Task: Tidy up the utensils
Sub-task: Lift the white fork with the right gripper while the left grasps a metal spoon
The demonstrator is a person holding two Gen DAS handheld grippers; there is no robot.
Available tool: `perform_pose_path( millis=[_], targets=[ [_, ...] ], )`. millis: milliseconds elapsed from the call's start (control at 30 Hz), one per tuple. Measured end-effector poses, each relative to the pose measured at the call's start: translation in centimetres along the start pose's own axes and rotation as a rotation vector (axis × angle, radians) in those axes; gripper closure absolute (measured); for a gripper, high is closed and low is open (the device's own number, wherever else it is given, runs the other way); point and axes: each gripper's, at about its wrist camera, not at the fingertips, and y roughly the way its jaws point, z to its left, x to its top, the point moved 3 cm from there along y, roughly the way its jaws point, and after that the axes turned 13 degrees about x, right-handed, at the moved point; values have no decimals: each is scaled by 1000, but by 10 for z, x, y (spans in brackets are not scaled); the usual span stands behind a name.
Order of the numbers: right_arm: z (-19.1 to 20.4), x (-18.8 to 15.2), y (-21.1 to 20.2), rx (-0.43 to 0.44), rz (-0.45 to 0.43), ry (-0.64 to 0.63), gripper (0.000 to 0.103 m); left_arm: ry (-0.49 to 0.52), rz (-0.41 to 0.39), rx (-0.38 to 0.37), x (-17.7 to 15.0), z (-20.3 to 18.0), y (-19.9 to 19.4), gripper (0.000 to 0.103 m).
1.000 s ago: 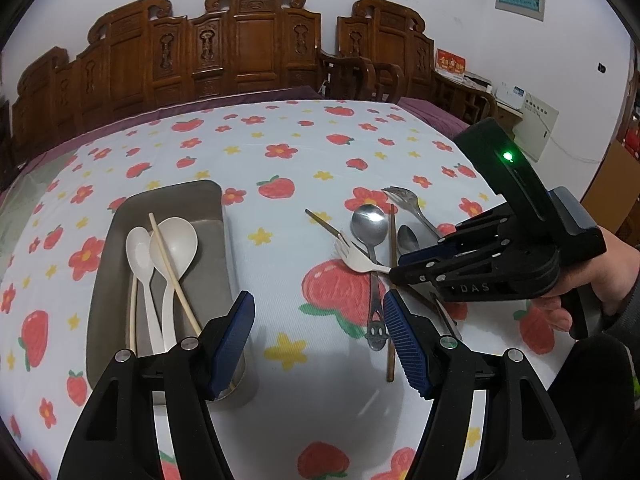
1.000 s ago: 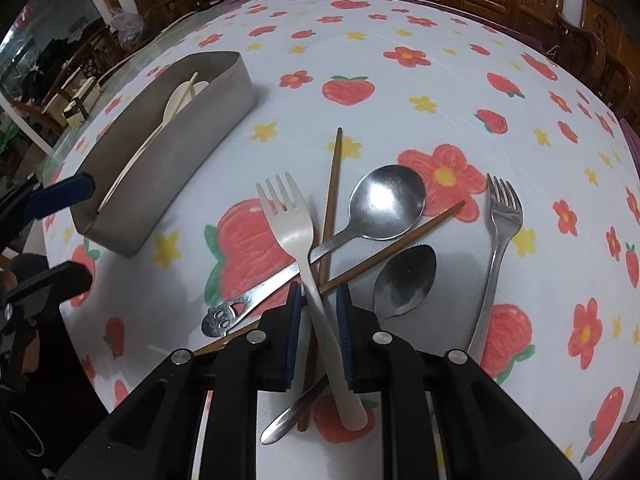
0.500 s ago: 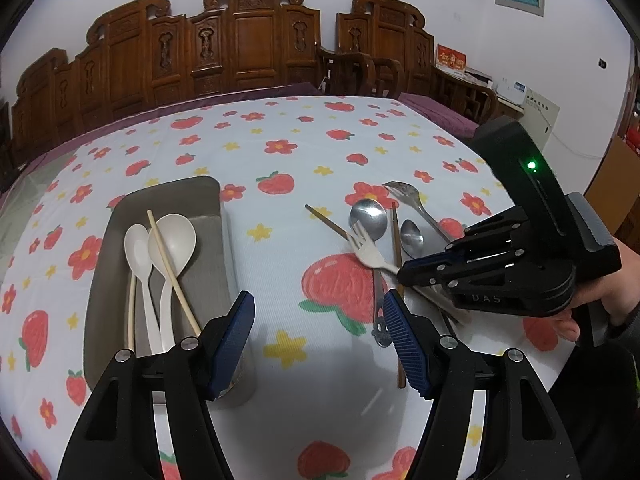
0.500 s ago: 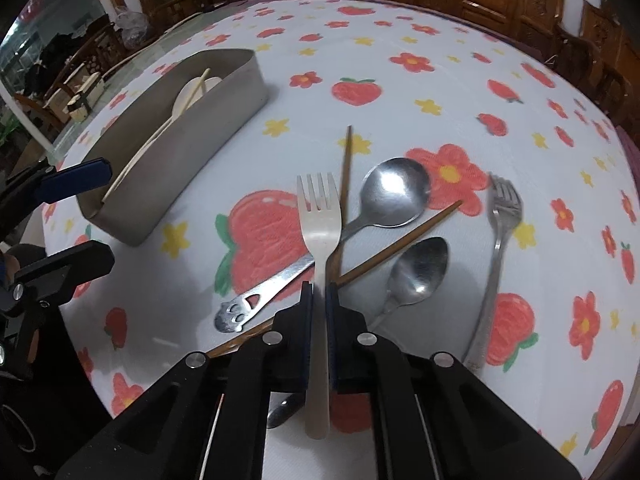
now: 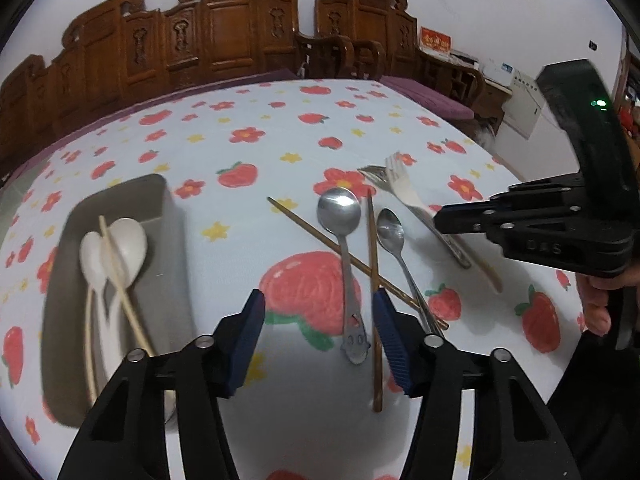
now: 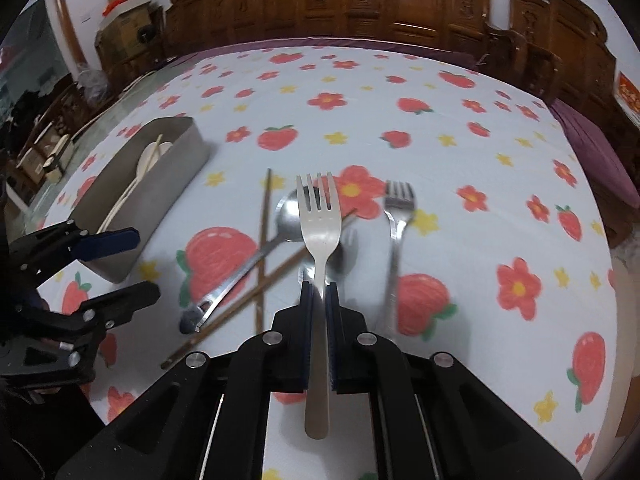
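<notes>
Two grippers are in your hands over the strawberry-print tablecloth (image 6: 460, 168). Your right gripper (image 6: 319, 292) is clamped on a pale fork (image 6: 319, 216); its blue pads pinch the handle, the tines point away from you, and the handle end sticks out behind the fingers. In the left wrist view that fork (image 5: 400, 184) hangs clear of the cloth, with a shadow under it.

Your left gripper (image 5: 318, 320) is closing, with nothing pressed between its blue pads (image 5: 248, 336). Between the fingers you see bare cloth and the tail of the big metal spoon (image 5: 340, 216), whose handle ends in a small face cut-out. That spoon lies across two dark brown chopsticks (image 5: 372, 280) that cross each other. Just to its right lies a smaller metal spoon (image 5: 390, 228). A second fork, a metal one (image 6: 398, 216), lies flat on the cloth to the right of the held fork, tines away from you.

The grey metal tray (image 5: 160, 200) stands to the left of the loose pile, well apart from it. Inside it you have two white spoons (image 5: 128, 240) lying side by side, with light-coloured chopsticks (image 5: 116, 264) across them. From the right wrist view the tray (image 6: 176, 168) sits just beyond your left gripper (image 6: 116, 264).
</notes>
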Motion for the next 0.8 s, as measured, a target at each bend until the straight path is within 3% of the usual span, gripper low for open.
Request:
perform_pose_path(
  millis=[200,500,600,800],
  targets=[
    [-12,-10,-5,-3,-21,35,95,3,42,-27,12,-9,23,61],
    [-17,-21,-3,12,-23,56,95,58,97,-1,18,-27,59,68],
    [-20,-22,-4,11,-26,64,95,72,102,18,17,-31,66,79],
    [-21,-23,-7,11,-31,65,95,75,102,36,21,-31,70,85]
  ],
)
